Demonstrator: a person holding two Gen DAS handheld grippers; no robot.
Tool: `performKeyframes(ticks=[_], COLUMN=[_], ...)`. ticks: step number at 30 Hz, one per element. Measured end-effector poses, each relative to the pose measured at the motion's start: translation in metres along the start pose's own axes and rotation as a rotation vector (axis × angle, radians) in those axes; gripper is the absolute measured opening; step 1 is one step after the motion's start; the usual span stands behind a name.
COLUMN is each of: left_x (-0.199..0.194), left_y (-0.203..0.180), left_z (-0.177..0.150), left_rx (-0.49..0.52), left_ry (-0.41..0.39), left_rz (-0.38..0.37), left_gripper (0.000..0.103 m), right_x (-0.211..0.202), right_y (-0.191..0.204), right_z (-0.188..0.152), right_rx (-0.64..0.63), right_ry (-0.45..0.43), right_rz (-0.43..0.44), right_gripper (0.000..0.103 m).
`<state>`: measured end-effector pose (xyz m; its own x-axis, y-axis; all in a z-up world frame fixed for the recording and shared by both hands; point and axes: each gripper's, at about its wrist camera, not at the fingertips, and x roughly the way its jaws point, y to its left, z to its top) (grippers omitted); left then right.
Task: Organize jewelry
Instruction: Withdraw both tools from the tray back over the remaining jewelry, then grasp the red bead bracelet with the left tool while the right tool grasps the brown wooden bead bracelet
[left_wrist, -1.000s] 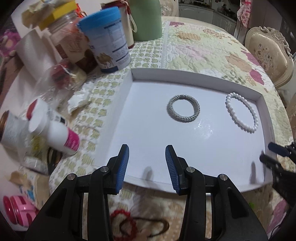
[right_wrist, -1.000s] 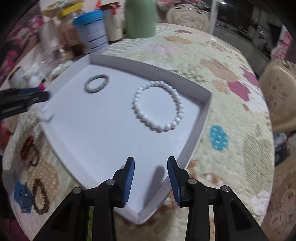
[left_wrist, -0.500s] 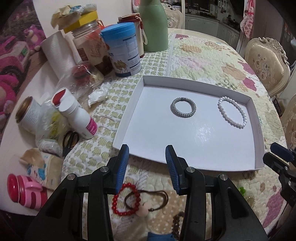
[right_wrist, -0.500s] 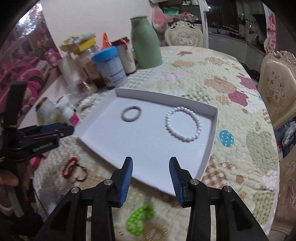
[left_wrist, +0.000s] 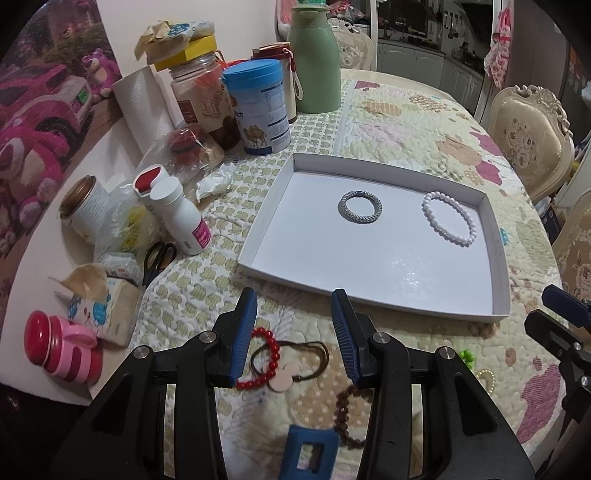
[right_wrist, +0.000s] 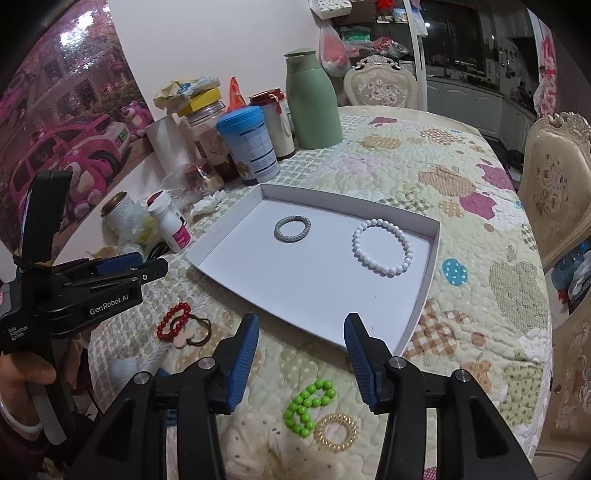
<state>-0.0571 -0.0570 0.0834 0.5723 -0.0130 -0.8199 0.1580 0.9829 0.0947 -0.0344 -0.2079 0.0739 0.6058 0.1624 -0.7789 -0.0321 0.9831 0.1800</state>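
1. Both grippers are spread wide and hold nothing. The left gripper (left_wrist: 294, 328) hangs over the near edge of the table (left_wrist: 406, 122), and the right gripper (right_wrist: 301, 350) is beside it on the right.
2. A white tray (left_wrist: 498, 254) lies in the middle of the table, just past both grippers.
3. Two things are in the tray, near its far edge: a grey ring (left_wrist: 360, 206) on the left and a white bead band (left_wrist: 448, 218) on the right. They are apart.
4. More jewelry lies on the cloth, between the tray's near edge and the table's near edge.
5. A red bead band (left_wrist: 264, 360) touches a brown cord (left_wrist: 295, 356), right under the left gripper. A brown bead band (left_wrist: 345, 413) lies closer to the edge.
6. Green beads (right_wrist: 308, 406) and a gold coil ring (right_wrist: 336, 432) touch each other under the right gripper.
7. The table's left edge is crowded: a blue-lid can (left_wrist: 258, 110), a green flask (left_wrist: 314, 62), a white bottle (left_wrist: 181, 218), scissors (left_wrist: 159, 258) and a pink cup (left_wrist: 59, 347).
8. Nothing blocks the way from the grippers to the tray.
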Motion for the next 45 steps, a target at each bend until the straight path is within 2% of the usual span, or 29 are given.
performKeyframes(ticks=[18, 45], left_x=[-0.035, -0.04], left_y=[0.009, 0.017], left_z=[-0.037, -0.063], left_rx=[-0.043, -0.076], left_ry=[-0.031, -0.009], left_rz=[0.023, 0.046], left_gripper=[0.042, 0.042], right_x=[-0.025, -0.026], right_y=[0.021, 0.035], right_z=[-0.02, -0.04], right_rx=[-0.051, -0.081], right_ry=[0.002, 0.038], right_rz=[0.006, 0.012], right_gripper=[0.049, 0.052])
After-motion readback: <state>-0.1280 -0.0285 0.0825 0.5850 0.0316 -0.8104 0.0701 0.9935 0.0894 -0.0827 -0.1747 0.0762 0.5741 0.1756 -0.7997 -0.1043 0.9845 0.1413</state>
